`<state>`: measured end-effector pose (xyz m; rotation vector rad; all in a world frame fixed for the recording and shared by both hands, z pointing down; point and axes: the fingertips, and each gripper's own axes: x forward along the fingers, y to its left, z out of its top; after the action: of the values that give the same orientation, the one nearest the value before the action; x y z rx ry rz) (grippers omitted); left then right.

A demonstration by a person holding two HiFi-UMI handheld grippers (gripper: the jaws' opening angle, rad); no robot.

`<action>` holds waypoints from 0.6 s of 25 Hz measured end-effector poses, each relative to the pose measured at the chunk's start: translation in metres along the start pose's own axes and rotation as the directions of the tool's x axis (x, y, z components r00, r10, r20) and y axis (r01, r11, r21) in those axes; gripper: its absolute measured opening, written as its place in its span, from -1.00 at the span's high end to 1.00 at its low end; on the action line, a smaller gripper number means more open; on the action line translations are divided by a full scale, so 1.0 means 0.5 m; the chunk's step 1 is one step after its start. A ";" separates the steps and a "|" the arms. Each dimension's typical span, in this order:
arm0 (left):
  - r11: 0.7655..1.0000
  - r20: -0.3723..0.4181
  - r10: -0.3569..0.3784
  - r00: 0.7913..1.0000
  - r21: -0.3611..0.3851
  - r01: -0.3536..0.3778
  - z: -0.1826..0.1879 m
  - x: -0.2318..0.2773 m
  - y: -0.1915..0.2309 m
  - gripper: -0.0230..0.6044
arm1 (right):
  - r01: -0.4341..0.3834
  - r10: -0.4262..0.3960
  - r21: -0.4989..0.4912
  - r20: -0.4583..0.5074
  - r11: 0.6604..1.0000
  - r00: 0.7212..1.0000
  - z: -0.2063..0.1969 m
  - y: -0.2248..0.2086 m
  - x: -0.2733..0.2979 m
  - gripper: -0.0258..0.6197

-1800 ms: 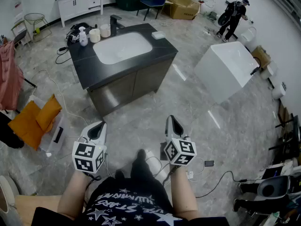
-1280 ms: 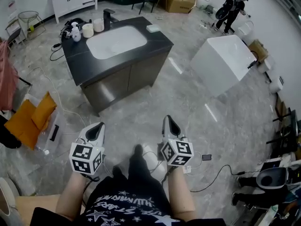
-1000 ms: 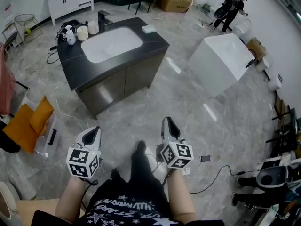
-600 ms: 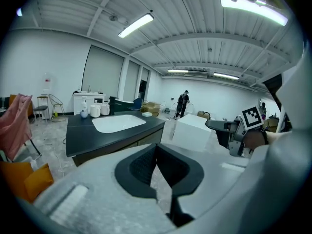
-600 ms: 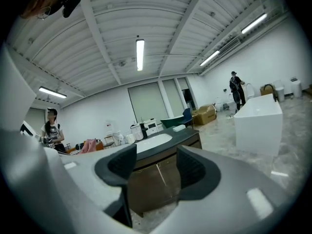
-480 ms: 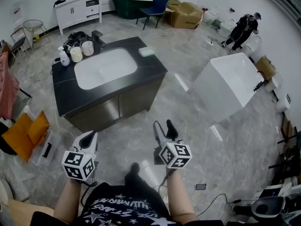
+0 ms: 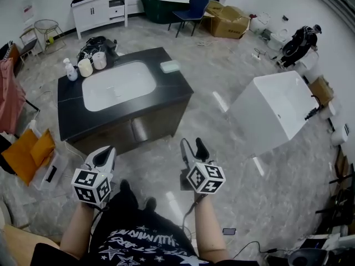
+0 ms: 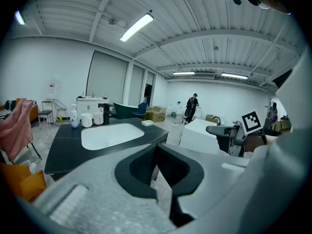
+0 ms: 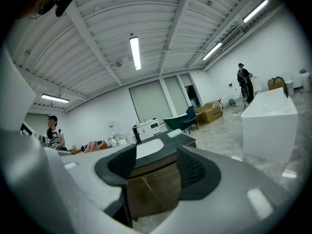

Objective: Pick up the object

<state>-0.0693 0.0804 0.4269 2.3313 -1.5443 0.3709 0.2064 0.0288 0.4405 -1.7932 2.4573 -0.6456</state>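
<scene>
The right gripper holds its jaws wide apart, with nothing between them. The left gripper has its jaws pressed together, empty. Both hang near the dark counter. On it sit a bottle, two white tubs and a pale box, too small to tell which one is to be picked up.

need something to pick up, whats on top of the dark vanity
A pump bottle, two pale cylinders, a pale box around the basin; cabinet interior hidden.
</scene>
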 end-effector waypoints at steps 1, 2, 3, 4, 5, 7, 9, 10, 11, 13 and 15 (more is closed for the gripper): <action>1.000 0.001 0.000 1.000 -0.002 0.000 0.006 0.011 -0.001 0.90 | -0.001 0.001 0.003 -0.001 1.000 1.000 0.002 -0.004 0.008 0.11; 1.000 0.002 -0.002 1.000 -0.004 0.002 0.011 0.022 -0.003 0.90 | -0.001 0.001 0.004 -0.002 1.000 1.000 0.004 -0.008 0.016 0.11; 1.000 0.003 -0.006 1.000 -0.005 0.006 0.016 0.034 -0.005 0.90 | 0.001 -0.001 0.004 -0.004 1.000 1.000 0.007 -0.012 0.024 0.11; 1.000 0.003 -0.012 1.000 -0.005 0.012 0.021 0.047 -0.007 0.90 | 0.004 -0.004 0.002 -0.005 1.000 1.000 0.010 -0.016 0.031 0.11; 1.000 0.004 -0.018 1.000 -0.003 0.018 0.027 0.061 -0.009 0.90 | 0.008 -0.008 0.000 -0.006 1.000 1.000 0.014 -0.021 0.038 0.11; 1.000 0.011 -0.031 0.999 -0.003 0.031 0.040 0.088 -0.012 0.90 | 0.015 -0.015 -0.007 -0.005 1.000 1.000 0.025 -0.032 0.051 0.11; 0.999 0.021 -0.041 0.999 -0.001 0.041 0.053 0.118 -0.011 0.90 | 0.020 -0.020 -0.018 -0.005 1.000 1.000 0.036 -0.045 0.070 0.11; 0.999 0.024 -0.045 0.999 0.000 0.045 0.058 0.133 -0.008 0.90 | 0.022 -0.022 -0.023 -0.007 0.999 1.000 0.040 -0.052 0.083 0.11; 0.999 0.027 -0.047 0.999 -0.001 0.047 0.062 0.150 -0.003 0.90 | 0.023 -0.024 -0.028 -0.009 0.999 1.000 0.044 -0.058 0.099 0.11; 0.999 0.029 -0.051 0.998 -0.012 0.051 0.069 0.188 0.012 0.90 | 0.025 -0.025 -0.035 -0.016 0.999 1.000 0.051 -0.071 0.141 0.11; 0.998 0.028 -0.049 0.998 -0.024 0.050 0.077 0.230 0.030 0.90 | 0.020 -0.021 -0.044 -0.030 0.999 0.999 0.060 -0.083 0.194 0.11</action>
<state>-0.0377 -0.0370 0.4378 2.3602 -1.4922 0.3078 0.2192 -0.0796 0.4482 -1.8398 2.4944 -0.6298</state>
